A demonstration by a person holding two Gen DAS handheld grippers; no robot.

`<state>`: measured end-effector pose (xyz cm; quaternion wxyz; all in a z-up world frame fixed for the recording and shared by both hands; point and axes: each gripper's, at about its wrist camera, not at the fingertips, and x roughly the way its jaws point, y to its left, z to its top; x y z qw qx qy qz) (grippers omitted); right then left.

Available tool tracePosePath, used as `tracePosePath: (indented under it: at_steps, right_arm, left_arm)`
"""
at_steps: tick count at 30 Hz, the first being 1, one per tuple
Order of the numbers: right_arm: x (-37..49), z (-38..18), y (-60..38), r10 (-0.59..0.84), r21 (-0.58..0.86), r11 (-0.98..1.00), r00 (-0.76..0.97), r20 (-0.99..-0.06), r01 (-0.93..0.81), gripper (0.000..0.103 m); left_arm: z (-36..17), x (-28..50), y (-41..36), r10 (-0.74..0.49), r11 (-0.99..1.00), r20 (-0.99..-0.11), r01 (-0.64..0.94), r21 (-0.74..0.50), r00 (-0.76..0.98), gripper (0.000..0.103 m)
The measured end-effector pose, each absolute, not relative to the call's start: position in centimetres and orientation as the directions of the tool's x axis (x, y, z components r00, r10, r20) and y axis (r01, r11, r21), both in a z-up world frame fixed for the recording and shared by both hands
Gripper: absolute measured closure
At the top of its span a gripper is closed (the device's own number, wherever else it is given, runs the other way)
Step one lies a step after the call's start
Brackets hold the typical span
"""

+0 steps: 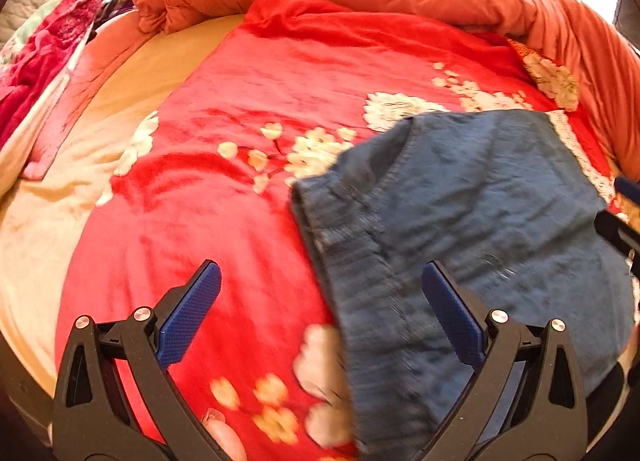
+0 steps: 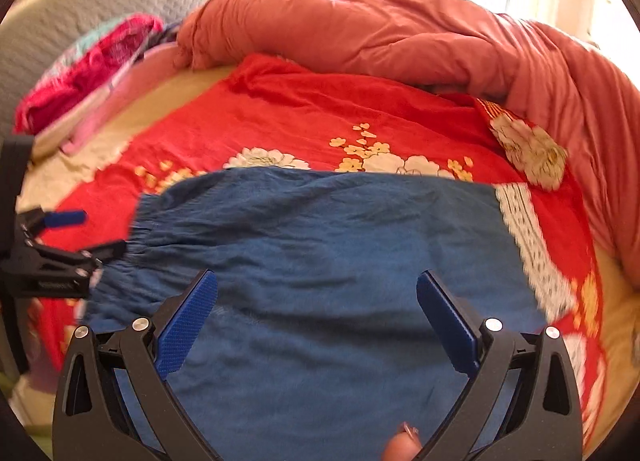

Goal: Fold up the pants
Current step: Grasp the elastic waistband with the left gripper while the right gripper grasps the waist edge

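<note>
The blue pants [image 2: 320, 261] lie folded on a red flowered blanket [image 1: 240, 101] spread over the bed, their gathered waistband [image 2: 140, 237] at the left end and a white lace hem [image 2: 528, 245] at the right. Open blanket stretches left of the waistband; a rolled orange quilt [image 2: 380, 33] borders the far edge, and pink clothes [image 1: 48, 49] sit at the far left. The left gripper [image 1: 320, 281] hovers over the waistband edge, fingers wide apart and holding nothing. The right gripper [image 2: 316, 289] hangs above the middle of the pants, fingers likewise spread and empty. No writing can be read.
</note>
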<state>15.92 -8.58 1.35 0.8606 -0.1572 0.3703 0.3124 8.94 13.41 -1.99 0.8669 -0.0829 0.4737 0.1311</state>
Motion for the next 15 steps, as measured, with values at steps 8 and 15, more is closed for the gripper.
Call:
tracePosePath:
  at_steps: [8, 15]
  right_arm:
    - [22.4, -0.2, -4.8, 0.431, -0.073, 0.646, 0.442, -0.787, -0.760, 0.004]
    - [26.2, -1.6, -1.5, 0.432, -0.102, 0.562, 0.396, -0.810, -0.821, 0.004]
  left_arm:
    - [-3.8, 13.3, 16.6, 0.063, 0.958, -0.852, -0.272, -0.095, 0.520, 0.010]
    - [-6.1, 16.5, 16.2, 0.040, 0.981, -0.865, -0.183, -0.060, 0.500, 0.036]
